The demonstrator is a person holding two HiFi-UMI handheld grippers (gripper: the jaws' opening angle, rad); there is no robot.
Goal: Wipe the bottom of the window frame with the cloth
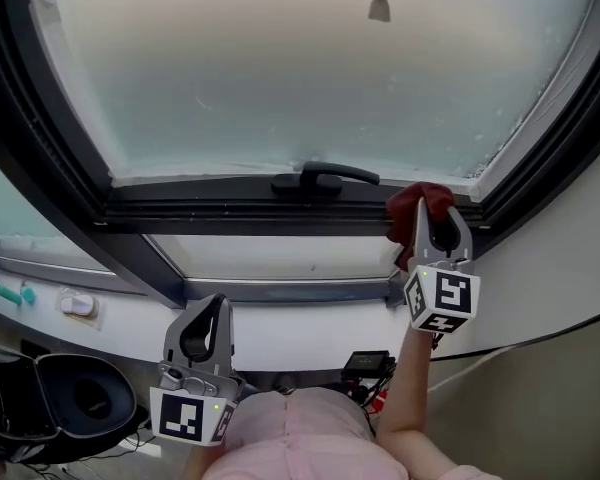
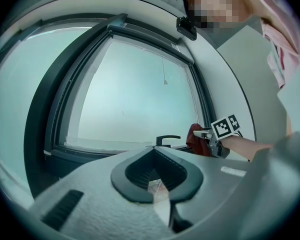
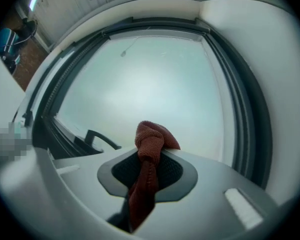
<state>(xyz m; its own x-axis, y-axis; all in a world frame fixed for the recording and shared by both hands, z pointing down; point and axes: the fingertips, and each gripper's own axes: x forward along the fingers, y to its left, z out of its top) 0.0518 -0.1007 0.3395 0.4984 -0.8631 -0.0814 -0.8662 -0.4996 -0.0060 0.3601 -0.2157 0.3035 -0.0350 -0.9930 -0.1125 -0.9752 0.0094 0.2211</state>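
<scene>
The dark window frame (image 1: 280, 215) spans the head view. The left claw (image 1: 209, 308) hangs low at 7 o'clock, its jaws together on nothing. The right claw (image 1: 435, 230) is clamped on the red cloth (image 1: 418, 204), which is bunched at the frame's bottom rail, at 3 o'clock from the black handle (image 1: 325, 176).

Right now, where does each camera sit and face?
Head view: on the head, steeply down at the window frame; shows left gripper, right gripper, forearm.
Left gripper view: on that gripper, along shut jaws toward the pane; right gripper shows.
Right gripper view: on that gripper, along jaws shut on the cloth, toward the pane.
Shared: all three see the handle.
</scene>
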